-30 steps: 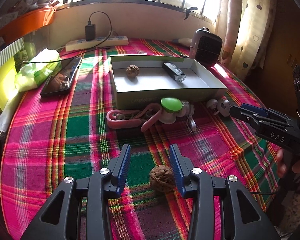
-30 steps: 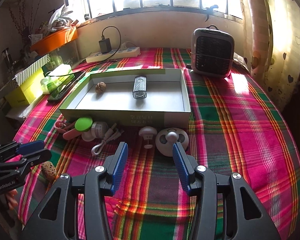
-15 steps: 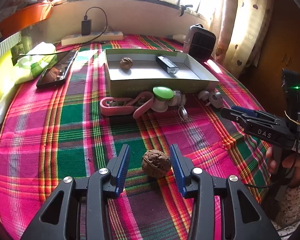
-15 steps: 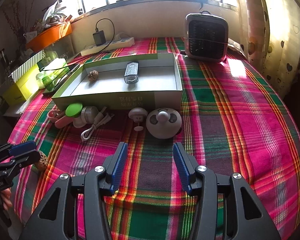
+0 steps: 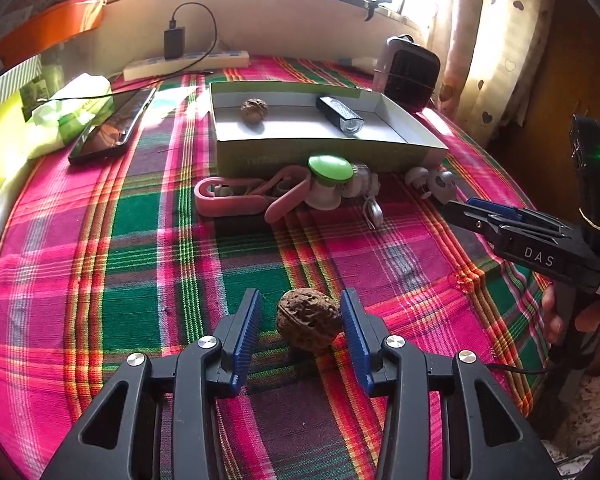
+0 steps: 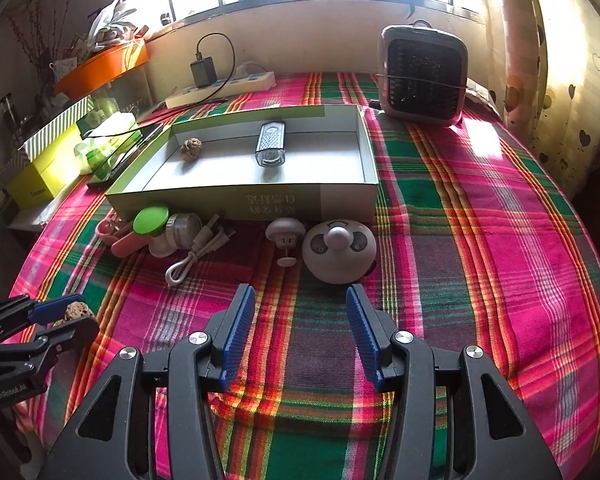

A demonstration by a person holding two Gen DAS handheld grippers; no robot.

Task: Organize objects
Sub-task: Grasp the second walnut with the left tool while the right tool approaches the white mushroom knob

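Plaid cloth (image 6: 480, 216) covers the whole surface under my two tools. On it, toward the window, lies a shallow open box (image 6: 260, 200) holding one walnut (image 6: 192, 147) and a small grey light (image 6: 270, 145), well apart from each other. A square heater (image 6: 424, 76) stands behind the box's right corner. Along the box's near wall I see a row of small things: a round panda-faced gadget (image 6: 340, 249), a mushroom-shaped piece (image 6: 286, 232), a coiled white cable (image 6: 198, 254), a green-capped jar (image 6: 152, 220) and a pink clip (image 5: 236, 198). My left tool (image 5: 300, 320) is open, its blue pads on either side of a second walnut (image 5: 307, 318) that rests on the cloth; the right pad looks very near or touching the shell, the left pad stands apart from it. My right tool (image 6: 300, 332) is open too, holding nothing, hovering just short of the panda gadget.
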